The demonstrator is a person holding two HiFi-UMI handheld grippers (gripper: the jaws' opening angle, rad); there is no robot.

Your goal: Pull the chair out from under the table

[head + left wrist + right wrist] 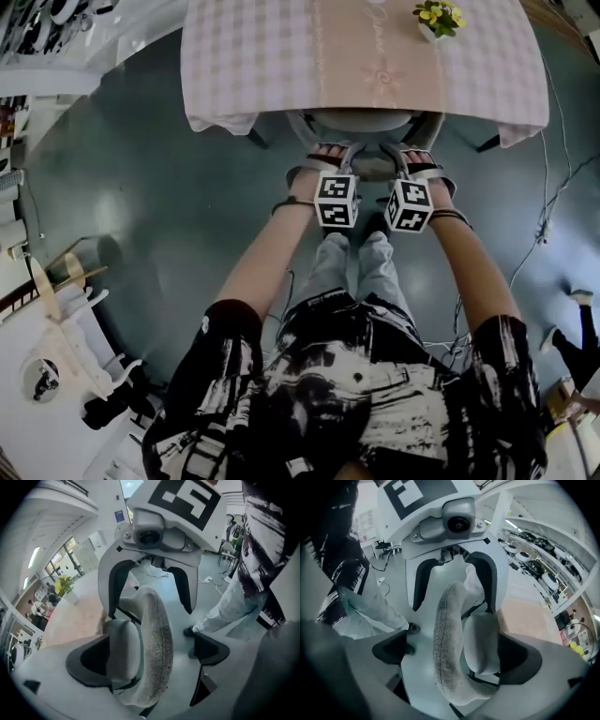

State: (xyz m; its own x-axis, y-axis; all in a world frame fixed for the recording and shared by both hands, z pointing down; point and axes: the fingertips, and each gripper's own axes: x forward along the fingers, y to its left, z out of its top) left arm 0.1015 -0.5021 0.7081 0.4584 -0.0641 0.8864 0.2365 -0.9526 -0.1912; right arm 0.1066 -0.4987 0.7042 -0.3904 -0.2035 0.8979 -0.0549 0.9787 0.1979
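Observation:
The grey chair (361,122) is tucked under the table (281,56), with only its curved back showing at the table's near edge. My left gripper (328,155) and right gripper (412,155) reach to that back side by side. In the left gripper view the speckled chair back (157,639) runs between the jaws of the left gripper (150,656); the left jaw lies against the pad and a gap is left at the right jaw. In the right gripper view the chair back (445,653) likewise stands between the spread jaws of the right gripper (457,656). Both are open.
A checked cloth covers the table, and a small pot of yellow flowers (439,19) stands at its far right. Table legs (258,139) flank the chair. Cables (553,187) trail over the floor at the right. White furniture (56,356) stands at the lower left.

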